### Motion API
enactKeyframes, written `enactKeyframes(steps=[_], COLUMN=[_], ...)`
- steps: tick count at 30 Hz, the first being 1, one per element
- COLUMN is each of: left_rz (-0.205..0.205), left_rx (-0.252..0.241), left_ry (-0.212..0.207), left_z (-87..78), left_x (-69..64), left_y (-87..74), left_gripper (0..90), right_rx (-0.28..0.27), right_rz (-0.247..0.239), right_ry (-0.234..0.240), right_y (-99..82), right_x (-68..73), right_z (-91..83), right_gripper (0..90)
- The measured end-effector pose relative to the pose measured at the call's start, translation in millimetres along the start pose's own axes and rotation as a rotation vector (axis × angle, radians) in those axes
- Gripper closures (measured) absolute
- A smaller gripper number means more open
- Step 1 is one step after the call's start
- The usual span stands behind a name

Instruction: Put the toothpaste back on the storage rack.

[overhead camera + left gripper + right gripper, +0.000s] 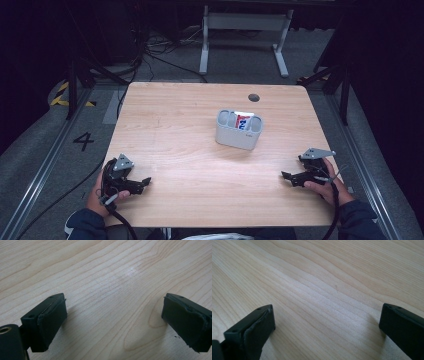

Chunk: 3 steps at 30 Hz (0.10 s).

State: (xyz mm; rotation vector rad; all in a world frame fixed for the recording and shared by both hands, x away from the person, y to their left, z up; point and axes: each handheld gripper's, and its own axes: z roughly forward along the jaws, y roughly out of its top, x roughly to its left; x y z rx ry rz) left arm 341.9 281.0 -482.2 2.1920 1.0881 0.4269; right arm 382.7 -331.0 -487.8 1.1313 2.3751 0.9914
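Observation:
A grey compartmented holder point(239, 130) stands upright near the middle of the wooden table point(170, 125), with a white, red and blue packet point(243, 120) sticking up in it. My left gripper point(145, 182) rests on the table at the front left, held by a hand, and is open with nothing between its pads point(51, 322). My right gripper point(285, 175) rests at the front right, also open and empty, its pads point(257, 327) wide apart over bare wood. Both grippers lie well short of the holder.
A dark round hole point(254, 97) sits in the table's far right part. Beyond the table stands a white frame point(243, 22) on a grey floor with cables. Black stands flank both sides. A "4" point(83, 141) is marked on the floor at left.

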Motion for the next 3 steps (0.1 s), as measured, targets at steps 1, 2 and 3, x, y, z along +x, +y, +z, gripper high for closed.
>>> enactKeyframes(steps=[1, 2, 3], left_rz=[-0.001, -0.001, -0.001], left_rx=[0.0, -0.001, -0.001], left_ry=[0.0, 0.0, 0.0], left_z=[0.0, 0.1, 0.1], left_x=[0.0, 0.0, 0.0], left_y=[0.0, 0.0, 0.0], left_gripper=[6.5, 6.5, 6.5], right_rx=[0.001, 0.001, 0.001], right_rz=[-0.001, -0.002, -0.002], right_ry=[0.002, 0.002, 0.002], right_y=[0.1, 0.2, 0.2], right_x=[-0.1, -0.2, -0.2], right_z=[0.1, 0.1, 0.1], right_gripper=[0.5, 0.5, 0.5])
